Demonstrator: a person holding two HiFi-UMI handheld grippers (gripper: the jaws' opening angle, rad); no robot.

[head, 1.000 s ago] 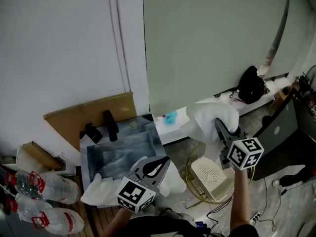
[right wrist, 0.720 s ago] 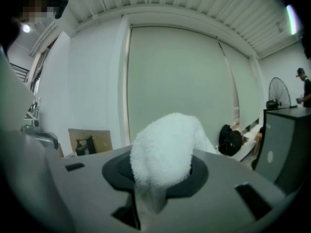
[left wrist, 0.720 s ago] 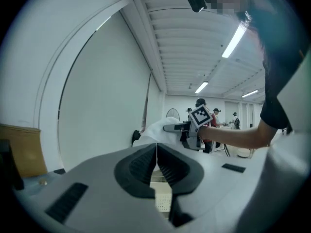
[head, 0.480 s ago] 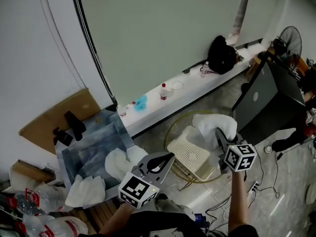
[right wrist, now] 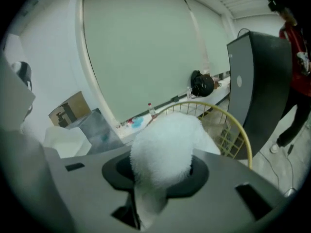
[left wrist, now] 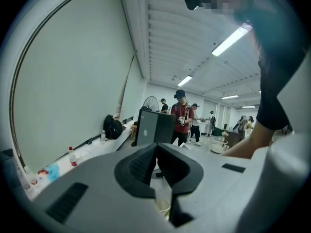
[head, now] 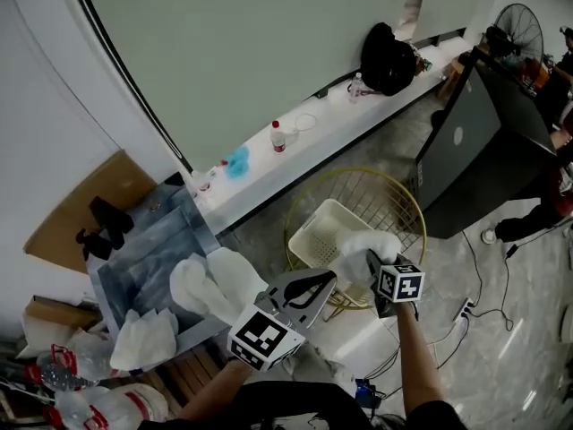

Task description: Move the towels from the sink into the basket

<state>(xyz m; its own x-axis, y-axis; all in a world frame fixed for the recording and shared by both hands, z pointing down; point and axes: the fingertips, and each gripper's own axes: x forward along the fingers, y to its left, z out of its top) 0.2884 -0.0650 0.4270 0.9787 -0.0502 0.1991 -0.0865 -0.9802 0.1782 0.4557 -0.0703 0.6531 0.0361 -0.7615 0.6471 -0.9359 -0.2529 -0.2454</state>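
- The right tongs (right wrist: 160, 176) are closed part-way on a white towel (right wrist: 165, 142). Its fluffy bulk bulges above the jaws and a tail hangs below them.
- The left tongs (left wrist: 156, 147) have their jaws together at the tips with nothing between them. They hang idle between the sink and the basket.
- The held towel sits over the near rim of the gold wire basket (head: 309, 191), above a pale slatted crate (head: 322, 231) that seems to lie inside it. Whether the towel already touches the crate I cannot tell.
- Well to the left, the grey-blue sink (head: 143, 249) carries two more white towels. One is draped over its front edge (head: 215, 280) and one hangs off the near corner (head: 143, 339).
- The step in hand looks like the delivery of this towel, with the drop not yet made.
- The next move calls for bringing the towel fully inside the rim and opening the jaws wide enough for the pile to fall free. After that, either tongs can go to the sink's front edge for the nearer towel.
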